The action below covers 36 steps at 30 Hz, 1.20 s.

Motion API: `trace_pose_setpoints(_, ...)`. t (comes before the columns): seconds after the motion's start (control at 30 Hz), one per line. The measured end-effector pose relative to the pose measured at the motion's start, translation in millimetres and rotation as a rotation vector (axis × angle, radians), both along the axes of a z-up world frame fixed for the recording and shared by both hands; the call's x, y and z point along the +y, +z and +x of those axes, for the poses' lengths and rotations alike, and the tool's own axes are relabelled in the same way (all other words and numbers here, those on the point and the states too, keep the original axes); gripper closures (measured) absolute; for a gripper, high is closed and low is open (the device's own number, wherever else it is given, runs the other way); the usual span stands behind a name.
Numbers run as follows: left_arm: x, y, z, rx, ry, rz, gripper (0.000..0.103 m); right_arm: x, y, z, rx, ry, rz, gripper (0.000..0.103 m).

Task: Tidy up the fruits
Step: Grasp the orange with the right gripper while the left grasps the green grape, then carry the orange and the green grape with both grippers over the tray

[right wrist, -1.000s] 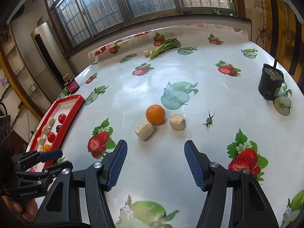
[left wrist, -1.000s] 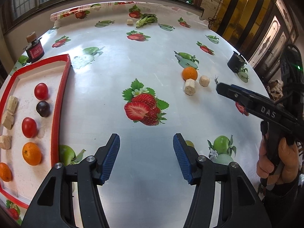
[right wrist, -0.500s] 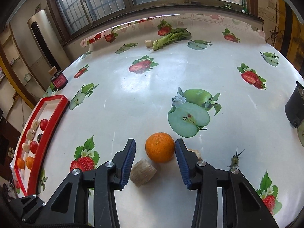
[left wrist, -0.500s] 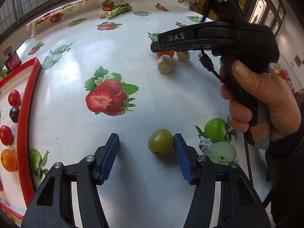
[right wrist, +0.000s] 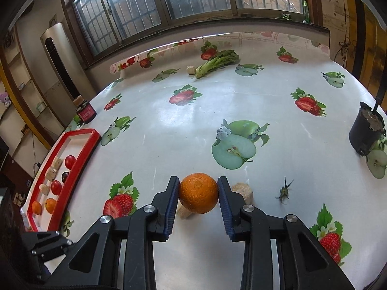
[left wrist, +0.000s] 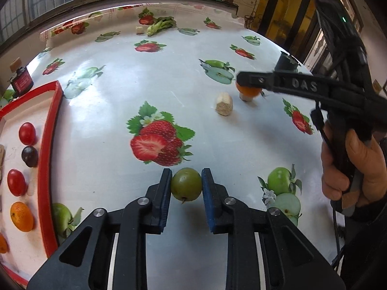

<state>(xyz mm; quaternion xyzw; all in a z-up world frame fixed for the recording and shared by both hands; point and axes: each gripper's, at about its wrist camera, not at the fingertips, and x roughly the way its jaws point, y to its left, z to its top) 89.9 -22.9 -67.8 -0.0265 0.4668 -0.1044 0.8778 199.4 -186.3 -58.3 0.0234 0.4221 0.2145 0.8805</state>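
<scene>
Left wrist view: left gripper (left wrist: pixel 186 185) was clamped on one round olive-green fruit (left wrist: pixel 186 187), blue pads touching both its sides, low over the white fruit-print tablecloth (left wrist: pixel 169 79). Right gripper (left wrist: pixel 249 80), in a person's hand (left wrist: pixel 350 169), reached over one orange (left wrist: pixel 249 92) farther off. One beige cork-like block (left wrist: pixel 224 103) lay just beside that orange.

Red-rimmed white tray (left wrist: pixel 47 149) at left edge held, counted in this view: two red tomatoes (left wrist: pixel 27 133), one dark plum (left wrist: pixel 29 156), one tangerine (left wrist: pixel 21 216) fully seen and a second cut by the frame edge. Beige blocks in the tray were mostly cut off here.

Right wrist view: right gripper (right wrist: pixel 198 194) was closing on the orange (right wrist: pixel 198 192); both blue pads already touched it. Two beige blocks sat close by, one behind the left finger, one (right wrist: pixel 242 191) behind the right. The tray (right wrist: pixel 84 152) held three beige blocks. Also present: one leafy green vegetable (right wrist: pixel 217 62), one black pot (right wrist: pixel 366 135), one red-labelled jar (right wrist: pixel 86 114), one small green sprig (right wrist: pixel 285 190).
</scene>
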Motion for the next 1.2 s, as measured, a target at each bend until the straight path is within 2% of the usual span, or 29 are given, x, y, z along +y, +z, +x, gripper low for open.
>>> trace_pose_setpoints(0.17,21.4,15.5,-0.1,-0.034,0.053,-0.017,0.081,-8.4,6.5,-18.8,0.002,0.000,0.038,0.070)
trace_pose_setpoints(0.37,38.8,28.1,-4.0,-0.066,0.092,-0.024,0.081,2.1,15.3,-32.4,-0.013,0.030,0.050,0.070)
trace_pose_setpoints(0.7,67.9,39.7,-14.2,-0.099,0.160,-0.021,0.081,37.4,22.4,-48.2,-0.020,0.115,0.063,0.070)
trace_pose_setpoints(1.2,114.3,41.6,-35.8,-0.114,0.266,-0.015,0.081,95.4,25.4,-71.3,-0.021,0.244,0.064,0.070)
